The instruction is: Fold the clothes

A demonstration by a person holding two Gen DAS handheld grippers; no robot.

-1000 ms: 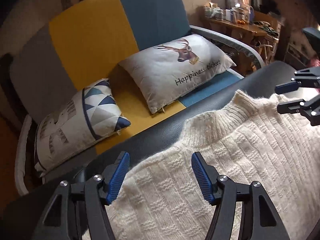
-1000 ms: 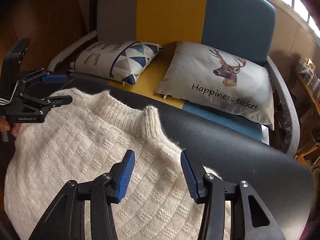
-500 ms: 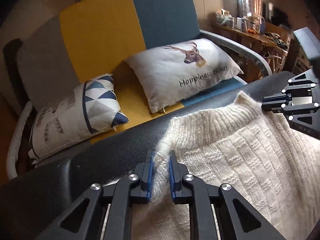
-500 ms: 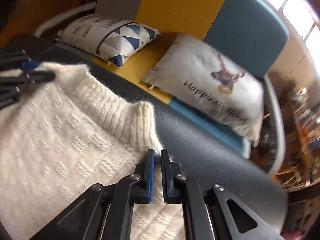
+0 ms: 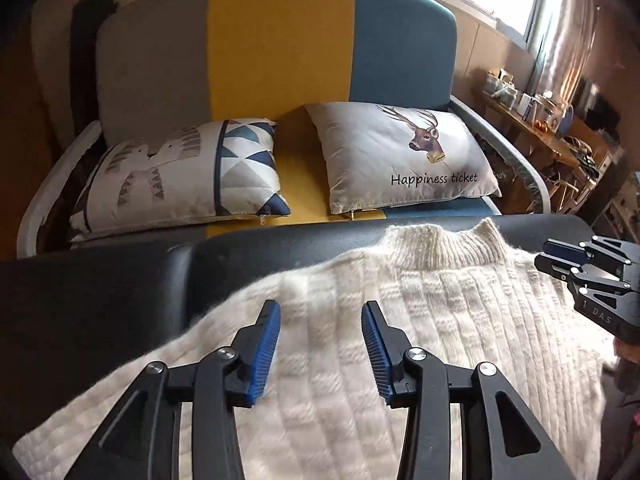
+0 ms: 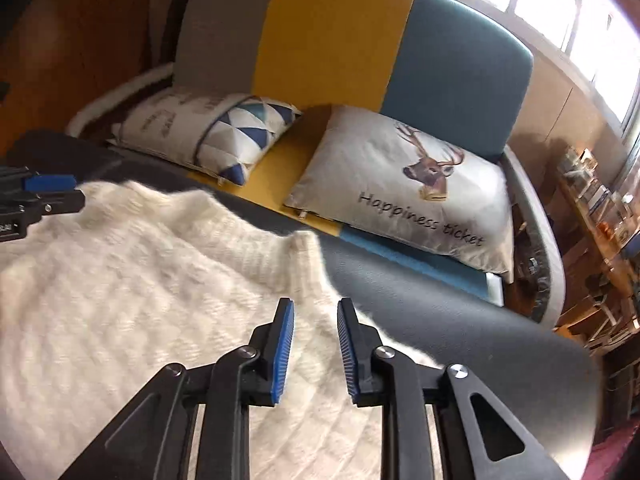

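Left wrist: left tongs (image 5: 320,346) released over sweater (image 5: 440,320); right tongs (image 6: 314,344) released near its edge.

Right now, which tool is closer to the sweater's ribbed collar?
Right, I think. The right tool hovers open at the sweater shoulder beside the collar. The left tool hovers open farther down the body.

- L gripper (image 5: 320,344): jaws apart, nothing between, over cream knit sweater (image 5: 440,320)
- Sweater flat on black padded table (image 5: 100,292), collar toward sofa (image 5: 280,48)
- R gripper (image 5: 560,258) at sweater's right edge
- Deer cushion (image 5: 400,160) w/ triangle cushion (image 5: 180,176) beside it
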